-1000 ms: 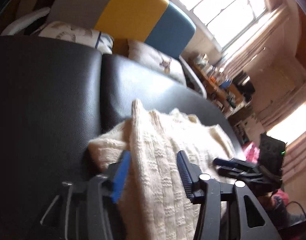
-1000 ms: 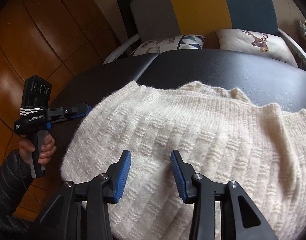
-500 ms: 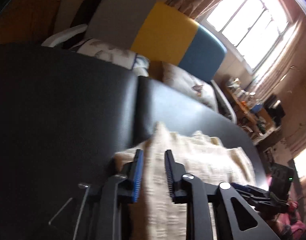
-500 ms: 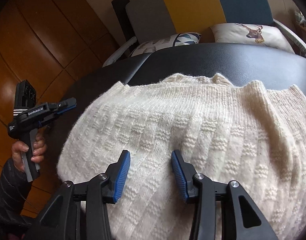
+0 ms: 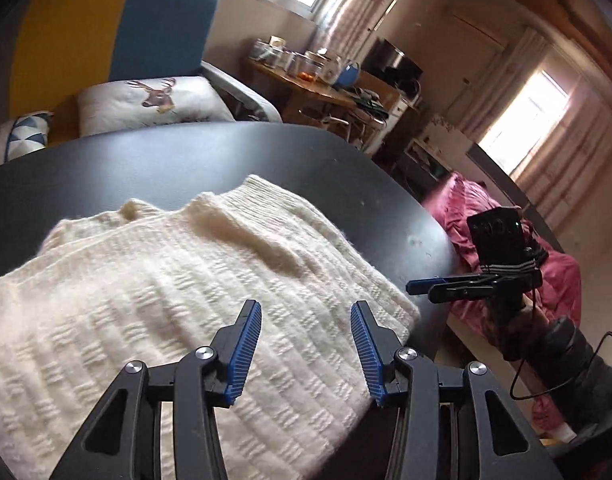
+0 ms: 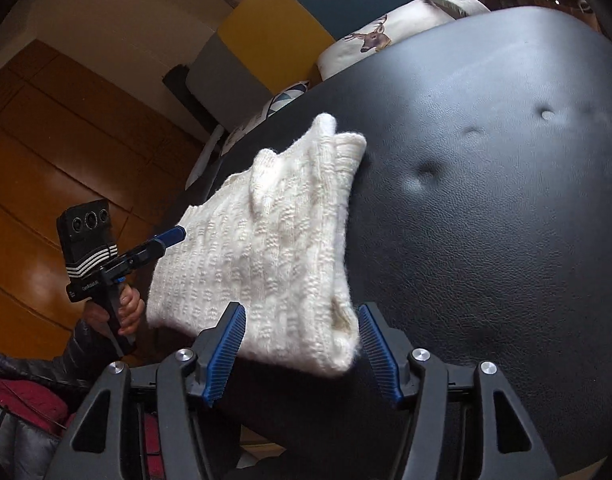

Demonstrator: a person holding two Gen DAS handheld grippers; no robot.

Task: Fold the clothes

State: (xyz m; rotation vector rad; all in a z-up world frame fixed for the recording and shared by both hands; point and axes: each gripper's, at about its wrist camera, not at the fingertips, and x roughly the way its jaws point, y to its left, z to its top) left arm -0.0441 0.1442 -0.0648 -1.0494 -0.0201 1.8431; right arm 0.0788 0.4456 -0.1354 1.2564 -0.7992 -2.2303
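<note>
Cream knit sweater point(image 6: 266, 248) lay folded into compact bundle on black leather surface point(image 6: 486, 200), near its front edge. Left gripper point(image 5: 306, 348) and right gripper point(image 6: 302, 348) both spread wide, holding nothing. Fold judged nearly complete; perhaps tidying left.

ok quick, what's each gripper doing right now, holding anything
Left gripper: open, holding nothing, over the sweater.
Right gripper: open, holding nothing, the sweater's near end between its fingers.

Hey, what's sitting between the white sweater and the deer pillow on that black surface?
Nothing. In the left wrist view, only bare black padded surface lies between the cream knit sweater and the deer pillow.
</note>
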